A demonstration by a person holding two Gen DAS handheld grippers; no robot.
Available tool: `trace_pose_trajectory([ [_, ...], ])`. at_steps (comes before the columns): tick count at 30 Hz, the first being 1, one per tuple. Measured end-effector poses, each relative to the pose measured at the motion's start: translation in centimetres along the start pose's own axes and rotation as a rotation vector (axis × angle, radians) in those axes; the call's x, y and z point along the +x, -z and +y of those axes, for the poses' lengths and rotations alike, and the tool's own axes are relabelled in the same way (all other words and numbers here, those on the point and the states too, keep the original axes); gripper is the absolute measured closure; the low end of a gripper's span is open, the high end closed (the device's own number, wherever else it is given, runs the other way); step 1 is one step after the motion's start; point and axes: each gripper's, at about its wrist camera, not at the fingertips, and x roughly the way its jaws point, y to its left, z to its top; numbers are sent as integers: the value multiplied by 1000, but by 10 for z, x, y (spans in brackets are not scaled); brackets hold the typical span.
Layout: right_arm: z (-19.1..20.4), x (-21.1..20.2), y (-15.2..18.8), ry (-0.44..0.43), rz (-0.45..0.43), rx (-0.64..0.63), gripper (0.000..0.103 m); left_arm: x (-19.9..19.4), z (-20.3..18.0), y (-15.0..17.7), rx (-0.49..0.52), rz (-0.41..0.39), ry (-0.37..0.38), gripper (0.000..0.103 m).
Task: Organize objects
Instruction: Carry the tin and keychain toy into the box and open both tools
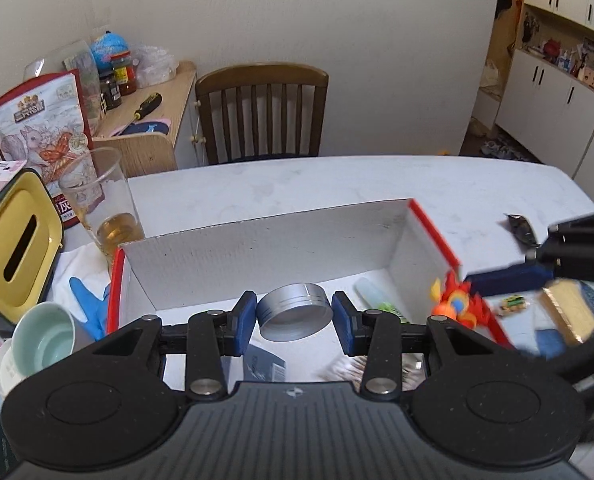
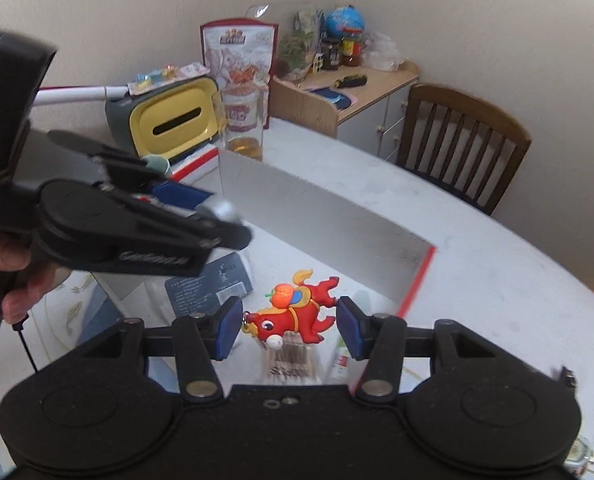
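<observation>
On the left, the left gripper (image 1: 293,316) holds a small round tin (image 1: 295,317) between its two blue pads. The tin is silver metal, flat like a puck, with thin lines cut around its side. It hangs over a big open box (image 1: 257,248). The box is cardboard, white inside, with a red edge (image 1: 433,226).

Inside the box lie a dark card (image 1: 265,366) with small white writing, a pack of thin wooden sticks (image 2: 291,362) and a pale tube (image 1: 373,294). These look flat and papery or plastic.

To the left of the box stand a clear glass (image 1: 105,208) with a little yellow drink in it, a yellow and grey bin (image 1: 13,240) with a slot in its lid, and a pale green cup (image 1: 45,338) lying on its side. A blue rubber glove (image 1: 89,304) lies by the box.

On the right, the right gripper (image 2: 289,326) holds a red toy horse (image 2: 297,314). The horse looks soft and rubbery, with an orange ball on its back and a yellow tail. It hangs over the right end of the box.

The table (image 1: 337,184) is white and smooth. A brown wooden chair (image 1: 261,112) with slats stands behind it.
</observation>
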Motion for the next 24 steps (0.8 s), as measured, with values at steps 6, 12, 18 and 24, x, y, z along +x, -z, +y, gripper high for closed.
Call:
trace_pose_trajectory([
  [6,8,37,0,20,76,-38,52,39,0,-4,15,56,12,63],
  [12,11,60,6,19,133,-52,52,73,-7,-4,30,136,19,63],
  [18,19,72,12,26,168,-98,52,103,-14,-4,39,248,37,63],
  [24,20,81,16,32,193,-89,52,118,-14,-4,46,347,42,63],
])
